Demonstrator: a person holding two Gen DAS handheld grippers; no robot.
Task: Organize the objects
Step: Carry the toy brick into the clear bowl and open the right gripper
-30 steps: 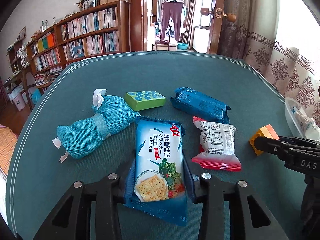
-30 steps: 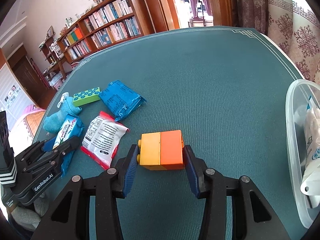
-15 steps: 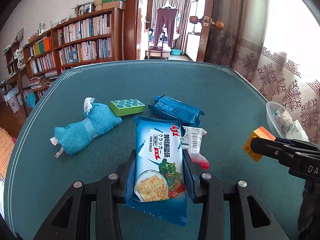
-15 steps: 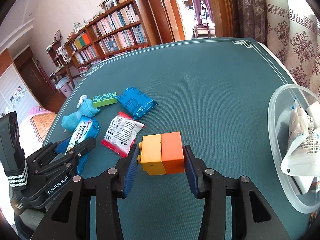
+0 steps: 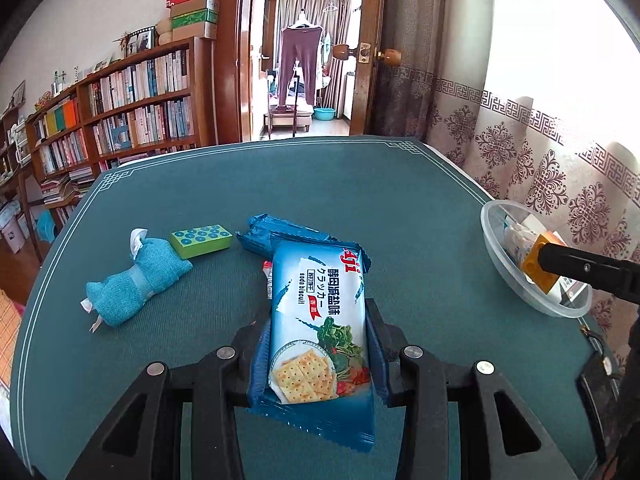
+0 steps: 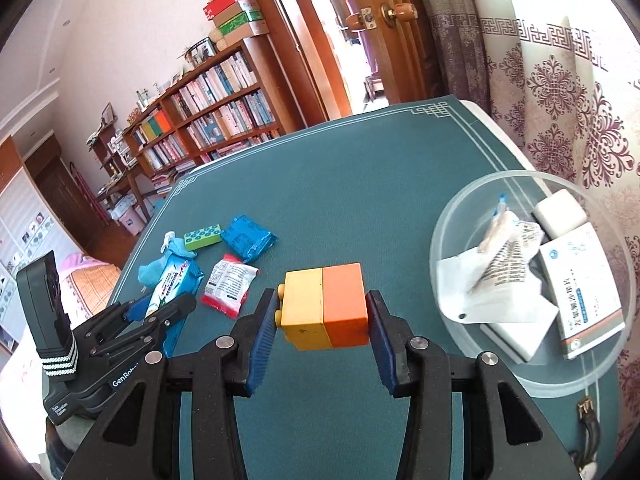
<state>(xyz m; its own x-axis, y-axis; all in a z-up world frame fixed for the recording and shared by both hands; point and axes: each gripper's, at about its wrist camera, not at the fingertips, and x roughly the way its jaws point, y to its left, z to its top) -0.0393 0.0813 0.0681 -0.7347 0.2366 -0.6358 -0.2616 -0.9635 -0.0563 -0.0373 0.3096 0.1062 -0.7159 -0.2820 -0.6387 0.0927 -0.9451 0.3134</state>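
Observation:
My left gripper [image 5: 318,328] is shut on a blue soda biscuit pack [image 5: 318,320] and holds it above the green table. My right gripper [image 6: 322,312] is shut on a yellow and orange block [image 6: 324,306], lifted off the table, just left of a clear plastic bowl [image 6: 452,216]. In the left wrist view the block [image 5: 538,264] hangs in front of the bowl [image 5: 496,240]. The left gripper with the biscuit pack [image 6: 172,284] also shows in the right wrist view.
On the table lie a teal cloth pouch [image 5: 136,280], a green dotted block [image 5: 201,240], a dark blue packet [image 5: 272,232] and a red and white packet [image 6: 228,284]. The bowl holds white boxes and packets [image 6: 520,280]. A curtain hangs at right.
Both grippers have risen with their loads. The right gripper has carried the block rightward to beside the bowl. The red and white packet is now mostly hidden behind the biscuit pack.

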